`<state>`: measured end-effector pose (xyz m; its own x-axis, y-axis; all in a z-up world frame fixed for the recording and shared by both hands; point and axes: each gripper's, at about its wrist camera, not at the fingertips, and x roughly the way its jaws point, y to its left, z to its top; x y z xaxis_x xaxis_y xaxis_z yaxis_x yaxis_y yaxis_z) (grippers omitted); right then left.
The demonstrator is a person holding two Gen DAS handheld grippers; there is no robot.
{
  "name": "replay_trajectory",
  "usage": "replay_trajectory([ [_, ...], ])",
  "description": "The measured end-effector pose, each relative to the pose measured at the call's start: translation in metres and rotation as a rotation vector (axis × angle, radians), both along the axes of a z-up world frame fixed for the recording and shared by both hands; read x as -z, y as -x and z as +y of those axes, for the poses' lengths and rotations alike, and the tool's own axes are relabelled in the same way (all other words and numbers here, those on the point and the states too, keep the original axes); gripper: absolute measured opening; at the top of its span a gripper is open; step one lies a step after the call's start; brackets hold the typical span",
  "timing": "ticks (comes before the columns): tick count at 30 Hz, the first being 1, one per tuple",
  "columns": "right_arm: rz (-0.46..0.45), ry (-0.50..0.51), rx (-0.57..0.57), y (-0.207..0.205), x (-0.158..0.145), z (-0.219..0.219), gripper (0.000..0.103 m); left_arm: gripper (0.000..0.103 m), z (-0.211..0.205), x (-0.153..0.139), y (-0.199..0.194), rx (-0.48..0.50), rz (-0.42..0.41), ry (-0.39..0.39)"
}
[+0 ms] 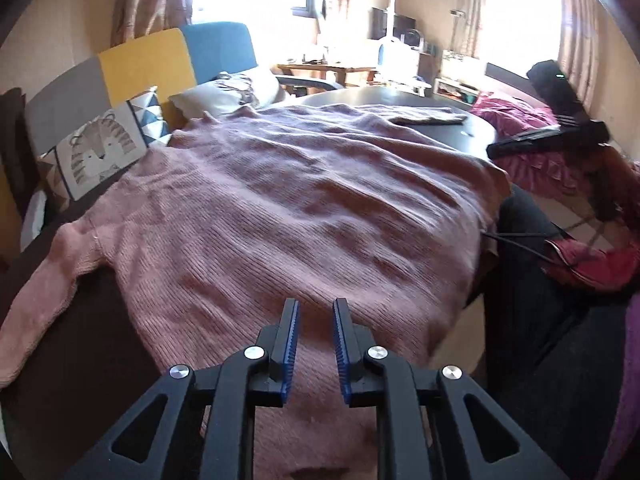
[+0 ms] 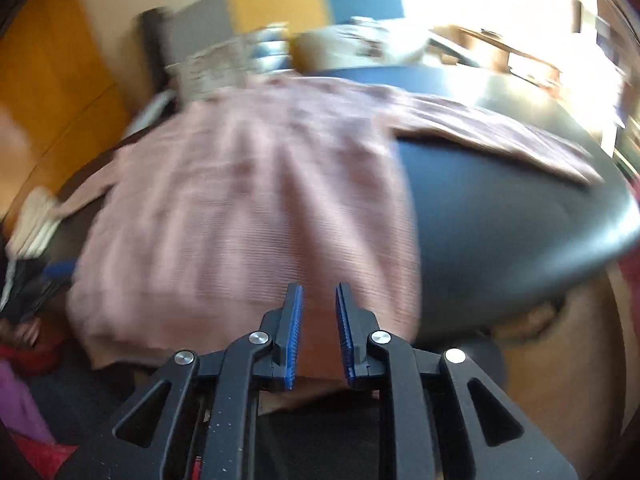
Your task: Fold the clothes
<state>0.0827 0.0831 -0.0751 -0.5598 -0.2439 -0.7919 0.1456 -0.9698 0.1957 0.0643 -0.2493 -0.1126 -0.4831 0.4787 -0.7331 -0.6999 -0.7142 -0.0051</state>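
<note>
A pink ribbed knit sweater (image 1: 288, 200) lies spread flat over a dark round table (image 1: 472, 128). One sleeve (image 1: 40, 300) hangs off the left side and the other sleeve (image 1: 428, 118) lies across the far part. My left gripper (image 1: 316, 320) hovers over the sweater's near hem, open, with only a narrow gap and no cloth between the blue pads. The right wrist view is blurred. It shows the sweater (image 2: 248, 200) on the table (image 2: 500, 220), and my right gripper (image 2: 318, 308) above the near hem, open and holding nothing. The right gripper's black body (image 1: 560, 136) shows at the right.
A grey, yellow and blue sofa back (image 1: 144, 60) with printed cushions (image 1: 96, 148) stands behind the table on the left. Magenta clothes (image 1: 520, 120) lie beyond the table's right edge. A black cable (image 1: 520, 244) and red cloth (image 1: 592, 264) are at the right.
</note>
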Motion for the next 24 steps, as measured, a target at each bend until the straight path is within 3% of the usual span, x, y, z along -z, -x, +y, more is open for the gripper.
replay_trajectory([
  [3,0.012,-0.016,-0.219,0.011,0.003,-0.054,0.026,0.016,0.015,0.004,0.026,-0.111,0.018,0.014],
  [6,0.025,-0.165,-0.444,0.009,0.014,-0.104,0.026,0.016,0.023,0.006,0.048,-0.167,0.012,-0.004],
  [8,0.033,-0.265,-0.553,0.004,0.024,-0.126,0.026,0.016,0.028,0.012,0.064,-0.206,0.023,0.029],
  [10,0.038,-0.319,-0.589,0.007,0.03,-0.139,0.026,0.016,0.028,0.019,0.075,-0.242,0.021,0.066],
  [12,0.039,-0.295,-0.586,0.018,0.028,-0.145,0.027,0.016,0.026,0.026,0.085,-0.279,0.017,0.1],
  [13,0.044,-0.272,-0.571,0.026,0.025,-0.148,0.036,0.016,0.025,0.029,0.09,-0.299,0.014,0.117],
  [14,0.046,-0.255,-0.55,0.033,0.024,-0.151,0.052,0.016,0.022,0.032,0.093,-0.325,0.002,0.122],
  [17,0.029,-0.298,-0.51,0.05,0.034,-0.166,0.059,0.018,0.005,0.039,0.096,-0.394,-0.038,0.072],
  [18,0.003,-0.31,-0.514,0.053,0.04,-0.171,0.052,0.019,0.0,0.04,0.095,-0.408,-0.046,0.049],
  [19,-0.033,-0.307,-0.534,0.055,0.046,-0.173,0.007,0.021,-0.003,0.04,0.095,-0.415,-0.047,0.038],
  [20,-0.06,-0.305,-0.547,0.057,0.051,-0.176,0.0,0.021,-0.005,0.041,0.094,-0.421,-0.048,0.027],
  [24,-0.084,-0.24,-0.582,0.05,0.05,-0.174,0.0,0.021,-0.007,0.041,0.088,-0.415,-0.03,0.024],
])
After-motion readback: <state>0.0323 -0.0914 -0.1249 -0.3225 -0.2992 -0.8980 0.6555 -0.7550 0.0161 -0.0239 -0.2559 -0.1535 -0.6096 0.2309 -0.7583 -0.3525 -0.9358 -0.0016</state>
